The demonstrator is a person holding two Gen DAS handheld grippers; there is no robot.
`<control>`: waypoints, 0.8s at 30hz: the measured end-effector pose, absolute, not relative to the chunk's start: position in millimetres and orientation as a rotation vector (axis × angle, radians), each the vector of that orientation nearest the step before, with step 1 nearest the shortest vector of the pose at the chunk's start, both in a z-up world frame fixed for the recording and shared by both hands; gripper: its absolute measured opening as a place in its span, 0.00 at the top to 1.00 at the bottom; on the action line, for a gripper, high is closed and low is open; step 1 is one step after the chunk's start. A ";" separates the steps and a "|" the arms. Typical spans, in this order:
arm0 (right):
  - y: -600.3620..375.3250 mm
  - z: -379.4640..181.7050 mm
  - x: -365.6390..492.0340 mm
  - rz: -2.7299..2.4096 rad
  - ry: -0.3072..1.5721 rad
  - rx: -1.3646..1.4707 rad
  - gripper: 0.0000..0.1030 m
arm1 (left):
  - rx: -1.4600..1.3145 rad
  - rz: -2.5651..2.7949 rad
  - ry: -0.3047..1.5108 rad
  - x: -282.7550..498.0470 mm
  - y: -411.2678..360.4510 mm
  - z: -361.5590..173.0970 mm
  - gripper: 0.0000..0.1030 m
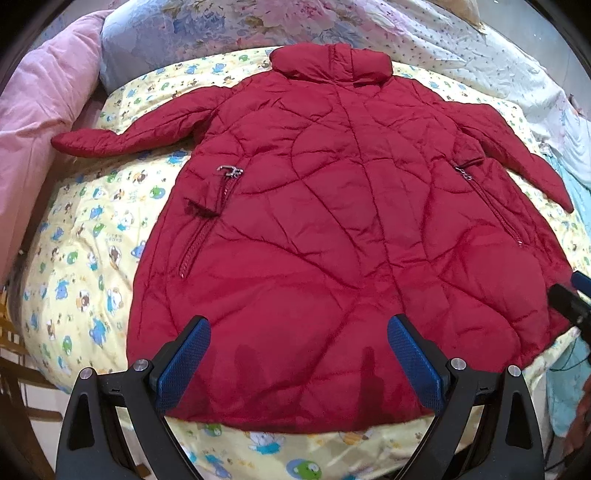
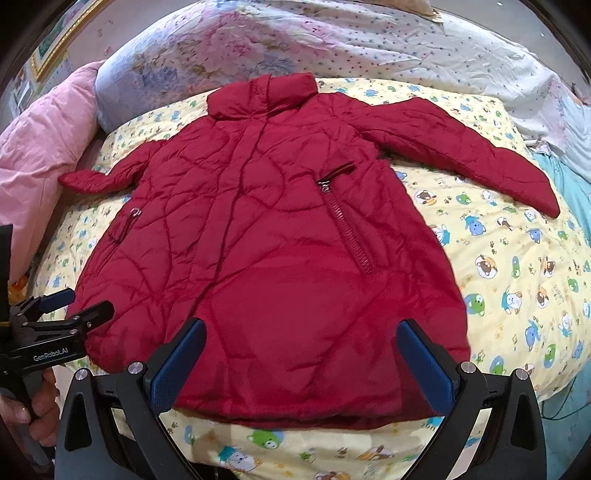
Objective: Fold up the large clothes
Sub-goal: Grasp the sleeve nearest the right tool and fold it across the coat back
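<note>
A red quilted coat lies flat and face up on a yellow cartoon-print bed sheet, collar at the far side, both sleeves spread outward. It also shows in the right wrist view. My left gripper is open above the hem, holding nothing; it also shows at the left edge of the right wrist view. My right gripper is open above the hem's right half, holding nothing; part of it shows at the right edge of the left wrist view.
A pink quilt lies at the left. A floral blue-white duvet is piled behind the collar. A teal cloth lies at the right. The bed's near edge runs just below the hem.
</note>
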State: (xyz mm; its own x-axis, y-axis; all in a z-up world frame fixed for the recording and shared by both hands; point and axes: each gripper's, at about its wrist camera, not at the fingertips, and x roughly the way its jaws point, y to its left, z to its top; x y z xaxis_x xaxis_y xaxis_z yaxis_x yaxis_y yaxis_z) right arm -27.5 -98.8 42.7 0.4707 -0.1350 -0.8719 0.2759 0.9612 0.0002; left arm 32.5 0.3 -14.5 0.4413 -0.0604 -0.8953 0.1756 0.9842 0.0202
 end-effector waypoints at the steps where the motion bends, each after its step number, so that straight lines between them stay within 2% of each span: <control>1: -104.3 43.3 -26.1 -0.258 1.062 0.165 0.00 | 0.143 -0.130 1.081 35.0 0.4 -15.4 0.05; 11: -190.3 56.0 -18.4 -0.396 1.013 0.334 0.00 | 0.103 -0.082 1.086 89.0 16.8 -27.6 0.05; 24: -372.9 49.0 -28.9 -0.730 0.840 0.646 0.00 | 0.023 -0.040 1.007 153.5 31.8 -31.9 0.05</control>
